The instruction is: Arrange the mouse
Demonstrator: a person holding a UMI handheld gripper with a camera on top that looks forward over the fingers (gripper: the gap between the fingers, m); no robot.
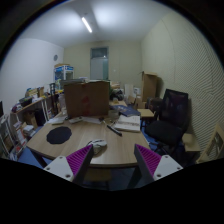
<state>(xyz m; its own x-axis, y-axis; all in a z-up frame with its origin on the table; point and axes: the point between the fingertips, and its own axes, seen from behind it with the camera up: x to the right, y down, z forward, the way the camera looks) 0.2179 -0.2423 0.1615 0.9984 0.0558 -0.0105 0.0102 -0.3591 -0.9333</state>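
A white and grey mouse [97,145] lies on the near edge of a rounded wooden table [110,152], just beside the tip of my left finger. A dark round mouse mat [59,134] lies on the table to the far left of it. My gripper [113,157] is open and empty, its two purple pads [80,160] spread wide over the table's front edge. The mouse is ahead of the left finger, not between the fingers.
A cardboard box [87,98] stands at the table's far side. Papers and a book [128,124] lie on the right part. A black office chair [171,116] stands to the right. Cluttered shelves [30,108] line the left wall.
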